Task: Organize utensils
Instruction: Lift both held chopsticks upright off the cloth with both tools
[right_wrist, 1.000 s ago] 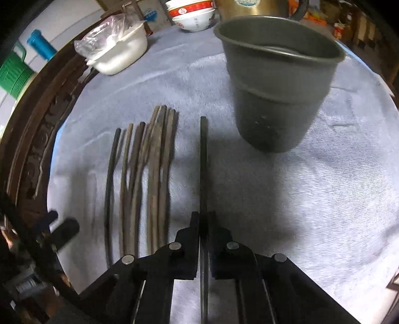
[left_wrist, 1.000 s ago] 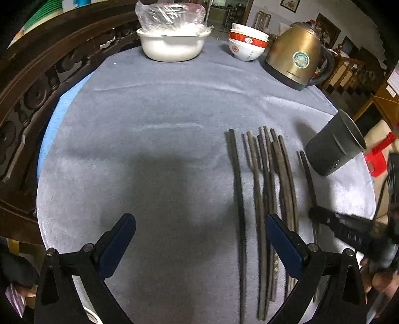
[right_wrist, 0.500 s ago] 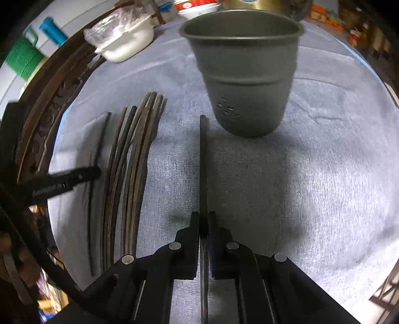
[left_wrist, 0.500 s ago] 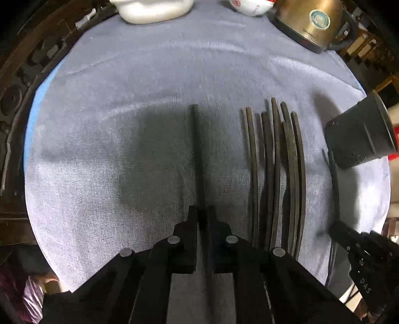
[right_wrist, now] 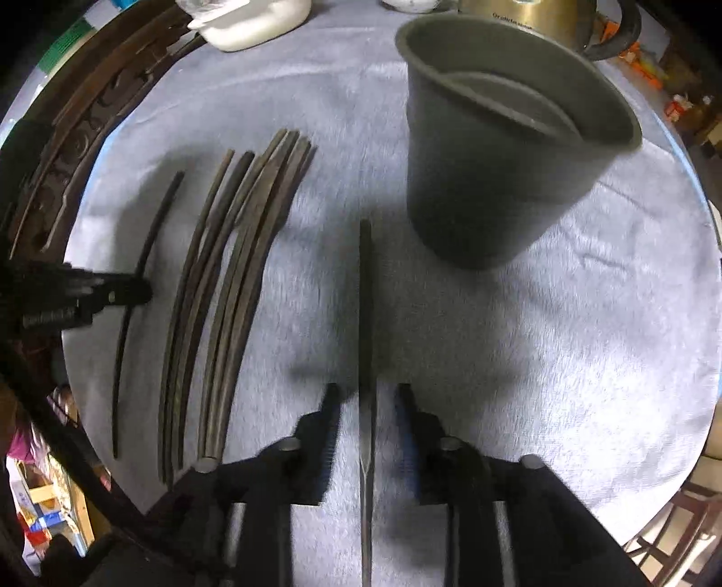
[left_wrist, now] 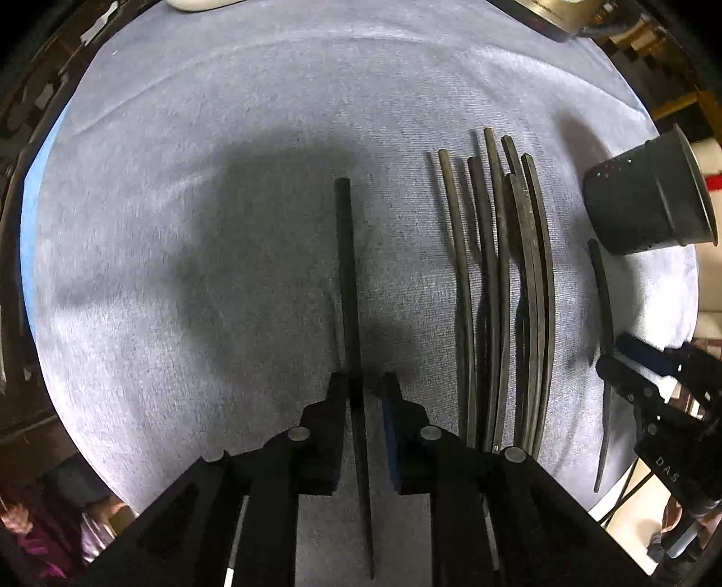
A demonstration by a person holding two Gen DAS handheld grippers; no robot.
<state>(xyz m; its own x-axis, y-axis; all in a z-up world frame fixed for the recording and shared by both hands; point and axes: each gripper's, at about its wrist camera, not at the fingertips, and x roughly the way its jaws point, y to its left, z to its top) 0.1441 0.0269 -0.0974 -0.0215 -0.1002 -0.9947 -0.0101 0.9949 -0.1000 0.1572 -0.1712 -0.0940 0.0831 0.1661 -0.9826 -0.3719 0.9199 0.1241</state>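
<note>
Dark chopsticks lie on a grey cloth (left_wrist: 180,203). My left gripper (left_wrist: 365,388) has its jaws slightly apart around one chopstick (left_wrist: 345,271) that lies on the cloth. A bundle of several chopsticks (left_wrist: 505,280) lies to its right. My right gripper (right_wrist: 366,397) is open, with a single chopstick (right_wrist: 365,307) lying between its fingers, just left of and below the dark grey holder cup (right_wrist: 501,149). The cup also shows at the right edge of the left wrist view (left_wrist: 645,203).
A white bowl (right_wrist: 252,22) and a gold kettle (right_wrist: 532,18) stand at the far side. Carved dark wood (right_wrist: 67,149) rims the table on the left. The table's edge runs close on the right.
My left gripper went from wide open to shut on a chopstick, then loosened to a small gap. My right gripper opened off its chopstick, which now lies on the cloth.
</note>
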